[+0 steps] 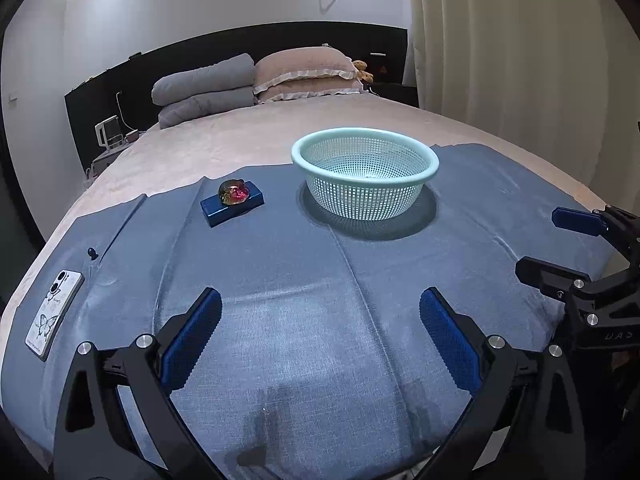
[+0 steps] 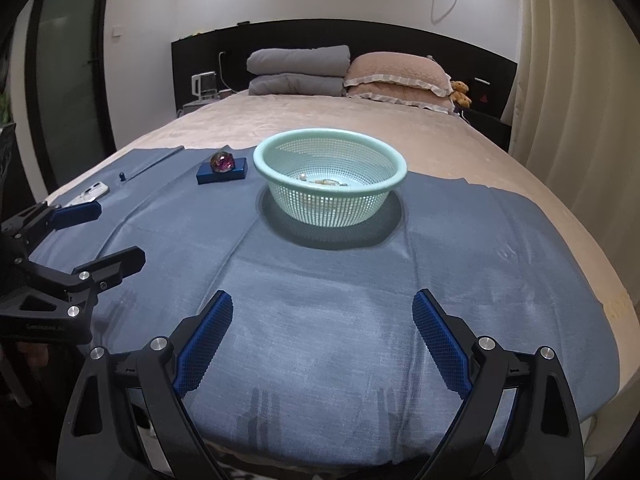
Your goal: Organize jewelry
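**Jewelry on the blue cloth, both grippers released**

Jewelry piece [image 1: 233, 192], a reddish glassy bead cluster, sits on a small blue box [image 1: 232, 203] at centre-left of the left wrist view, well apart from both grippers.

Lowest in the frame, the left gripper [image 1: 320, 336] has its fingers spread wide with nothing between them, over bare blue cloth [image 1: 304, 280]. The right gripper [image 2: 322, 338] is likewise spread and holds nothing.

Creased cloth lies between the fingers and the mint mesh basket [image 2: 330, 176], which stands at mid-frame, just right of the box; small pale items lie in its bottom. A phone [image 1: 54, 314] lies at the cloth's left edge.

Beyond are the beige bedspread [image 2: 320, 116], grey folded quilts [image 2: 298, 66], pink pillows [image 2: 396, 76], a black headboard [image 2: 208, 52], and a curtain at the right.
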